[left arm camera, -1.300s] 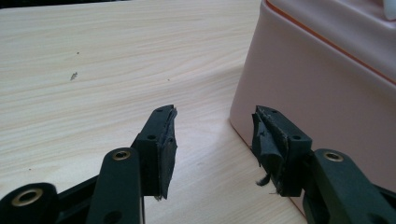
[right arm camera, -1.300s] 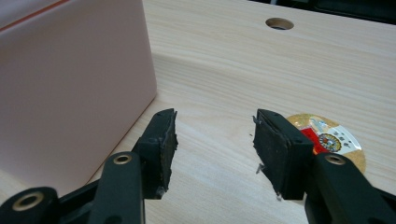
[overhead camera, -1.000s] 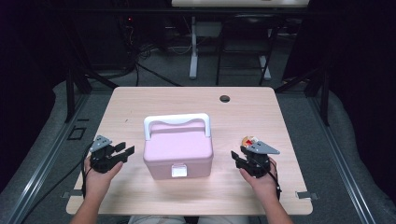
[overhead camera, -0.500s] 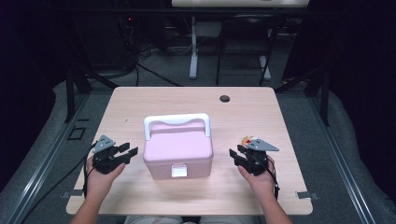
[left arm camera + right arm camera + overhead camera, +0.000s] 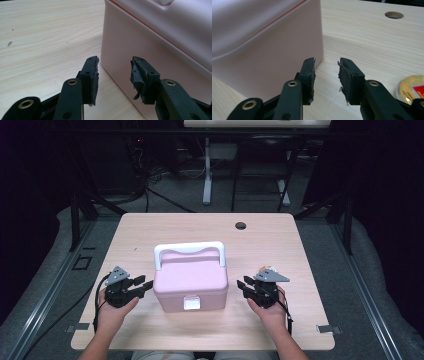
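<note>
pink box (image 5: 190,282) flanked by both grippers
left gripper (image 5: 140,285) and right gripper (image 5: 246,286) just beside the box, jaws apart, just been closing, nothing between; no legible writing.

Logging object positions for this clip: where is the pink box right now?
In the high view the pink box sits near the table's front edge, about midway between the left gripper and the right gripper, touching neither.
</note>
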A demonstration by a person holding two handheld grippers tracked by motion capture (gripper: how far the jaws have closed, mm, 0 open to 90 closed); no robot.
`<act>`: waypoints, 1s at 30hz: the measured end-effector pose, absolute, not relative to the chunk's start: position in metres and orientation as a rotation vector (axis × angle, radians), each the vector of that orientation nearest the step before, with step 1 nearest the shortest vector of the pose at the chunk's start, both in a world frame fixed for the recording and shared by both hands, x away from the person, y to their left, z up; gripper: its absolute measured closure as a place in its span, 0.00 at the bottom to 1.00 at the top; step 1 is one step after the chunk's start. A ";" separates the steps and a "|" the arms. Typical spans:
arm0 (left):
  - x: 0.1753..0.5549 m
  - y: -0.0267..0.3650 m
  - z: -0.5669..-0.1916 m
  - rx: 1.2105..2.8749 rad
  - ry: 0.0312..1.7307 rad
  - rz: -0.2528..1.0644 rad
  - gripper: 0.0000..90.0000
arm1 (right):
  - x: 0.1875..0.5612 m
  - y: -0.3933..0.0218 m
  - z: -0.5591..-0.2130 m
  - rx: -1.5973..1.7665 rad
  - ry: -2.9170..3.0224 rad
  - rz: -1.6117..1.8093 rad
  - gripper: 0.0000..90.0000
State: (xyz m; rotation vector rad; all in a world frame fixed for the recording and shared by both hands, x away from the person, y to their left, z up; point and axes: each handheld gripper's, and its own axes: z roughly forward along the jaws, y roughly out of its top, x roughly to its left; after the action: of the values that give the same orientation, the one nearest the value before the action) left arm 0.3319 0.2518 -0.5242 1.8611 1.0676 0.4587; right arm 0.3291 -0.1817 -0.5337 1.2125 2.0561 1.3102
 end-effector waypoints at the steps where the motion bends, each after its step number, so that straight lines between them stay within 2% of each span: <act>1: 0.331 0.251 -0.525 1.863 1.071 0.451 0.63 | 0.330 -0.179 -0.534 1.205 2.062 1.319 0.72; 4: 0.330 0.250 -0.525 1.859 1.077 0.443 0.61 | 0.331 -0.172 -0.537 1.175 2.090 1.315 0.68; 11: 0.327 0.247 -0.527 1.855 1.085 0.450 0.60 | 0.330 -0.162 -0.535 1.155 2.073 1.306 0.69; 24: 0.328 0.240 -0.531 1.838 1.097 0.409 0.69 | 0.332 -0.162 -0.537 1.183 2.102 1.354 0.68; 26: 0.327 0.240 -0.530 1.846 1.093 0.397 0.70 | 0.330 -0.158 -0.536 1.170 2.119 1.351 0.70; 27: 0.326 0.239 -0.531 1.835 1.089 0.397 0.74 | 0.328 -0.156 -0.535 1.147 2.119 1.327 0.75; 29: 0.326 0.239 -0.530 1.840 1.090 0.395 0.78 | 0.327 -0.155 -0.535 1.142 2.123 1.332 0.77; 30: 0.325 0.238 -0.530 1.836 1.085 0.385 0.80 | 0.325 -0.153 -0.534 1.152 2.124 1.333 0.84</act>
State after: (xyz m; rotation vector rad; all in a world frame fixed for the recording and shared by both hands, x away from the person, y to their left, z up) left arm 0.3255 0.2377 -0.5301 1.8356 1.0852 0.3846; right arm 0.3248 -0.1530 -0.5343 1.1522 2.1240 1.3334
